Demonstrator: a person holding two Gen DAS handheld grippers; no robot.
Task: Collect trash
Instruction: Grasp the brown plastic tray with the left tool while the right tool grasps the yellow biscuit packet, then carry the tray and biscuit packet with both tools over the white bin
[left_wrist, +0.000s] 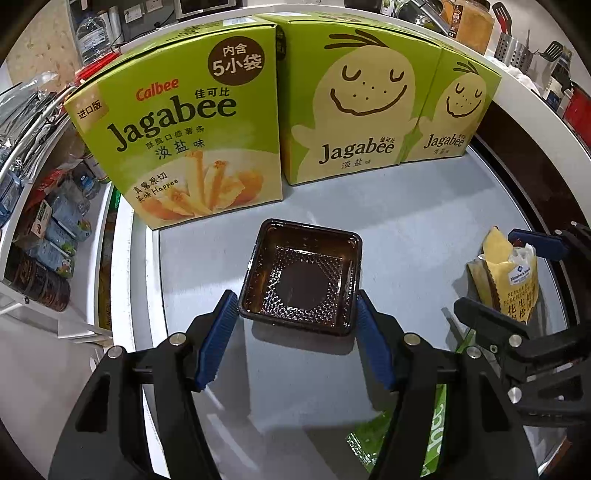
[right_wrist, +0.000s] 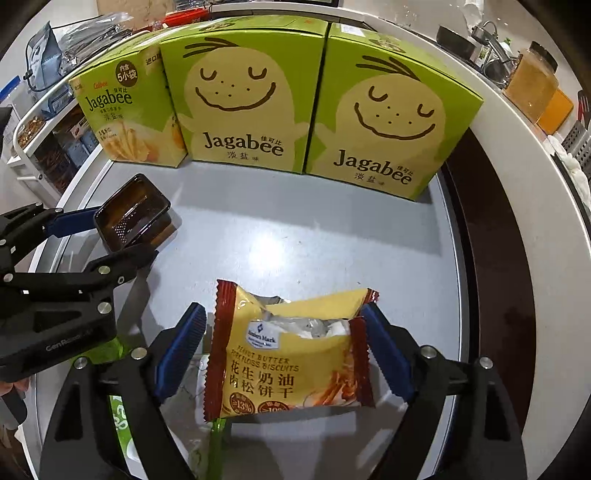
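A dark brown square plastic tray (left_wrist: 301, 280) sits on the grey glass table (left_wrist: 406, 206). My left gripper (left_wrist: 295, 314) straddles the tray's near edge, one pad close to each side; it looks open, with no clear squeeze. It also shows in the right wrist view (right_wrist: 110, 236) by the tray (right_wrist: 133, 212). A torn yellow biscuit wrapper (right_wrist: 291, 350) with red ends stands between my right gripper's (right_wrist: 284, 328) open fingers, the right pad touching it, the left pad apart. The wrapper also shows in the left wrist view (left_wrist: 506, 273).
Three green Jagabee snack boxes (left_wrist: 207, 122) (left_wrist: 354, 107) (left_wrist: 450, 114) stand in a row along the table's far side. A green box (left_wrist: 402, 435) shows under the glass below the grippers. A shelf with bottles (left_wrist: 55, 229) stands left. Kitchen counter items (right_wrist: 532, 81) lie right.
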